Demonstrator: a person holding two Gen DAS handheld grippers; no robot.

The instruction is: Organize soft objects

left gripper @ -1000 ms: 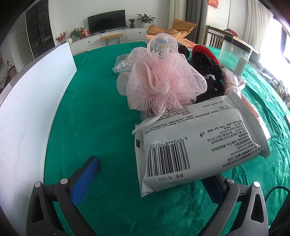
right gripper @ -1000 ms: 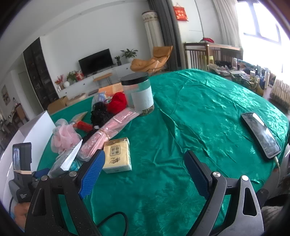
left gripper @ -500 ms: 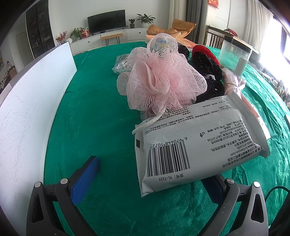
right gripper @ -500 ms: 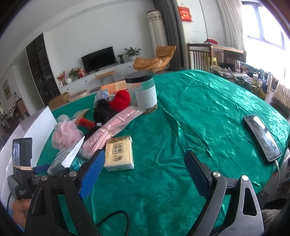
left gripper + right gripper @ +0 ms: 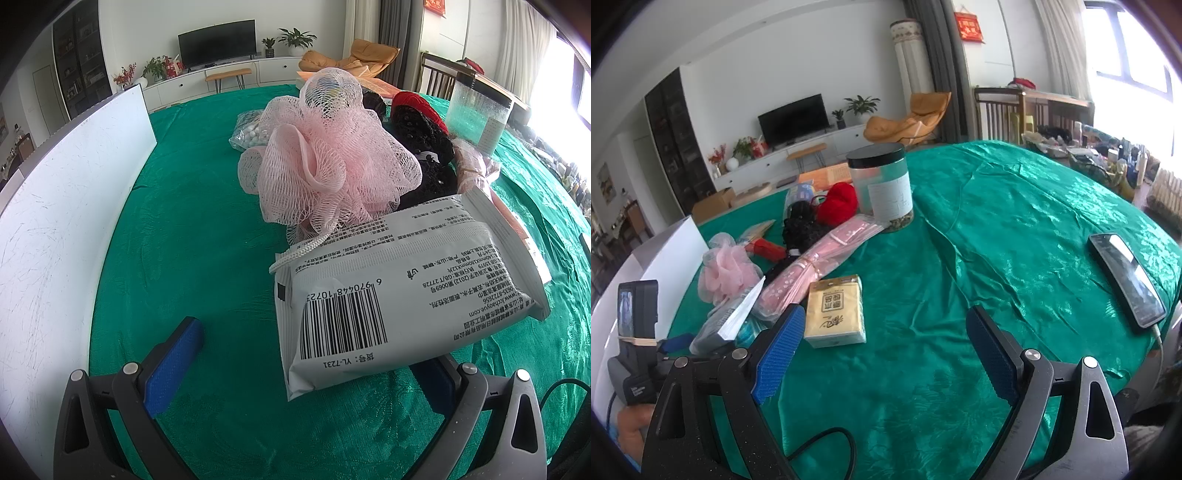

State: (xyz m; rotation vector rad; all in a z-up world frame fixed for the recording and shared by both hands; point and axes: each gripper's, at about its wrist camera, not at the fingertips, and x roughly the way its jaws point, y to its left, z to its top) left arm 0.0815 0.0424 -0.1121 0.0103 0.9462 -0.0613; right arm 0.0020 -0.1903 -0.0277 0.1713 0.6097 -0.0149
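left gripper (image 5: 310,365): jaws wide apart, holding nothing, grey wipes pack (image 5: 402,291) lying between them | right gripper (image 5: 886,354): wide open, empty, above green surface (image 5: 997,229) | yellow tissue pack (image 5: 836,312) near left finger

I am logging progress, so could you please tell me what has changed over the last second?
Only the right gripper moved: it drifted slightly, so the yellow tissue pack sits a little higher in its view. It stays open and empty. The left gripper is unmoved, open around the grey barcoded wipes packet; the pink mesh bath sponge stayed put.
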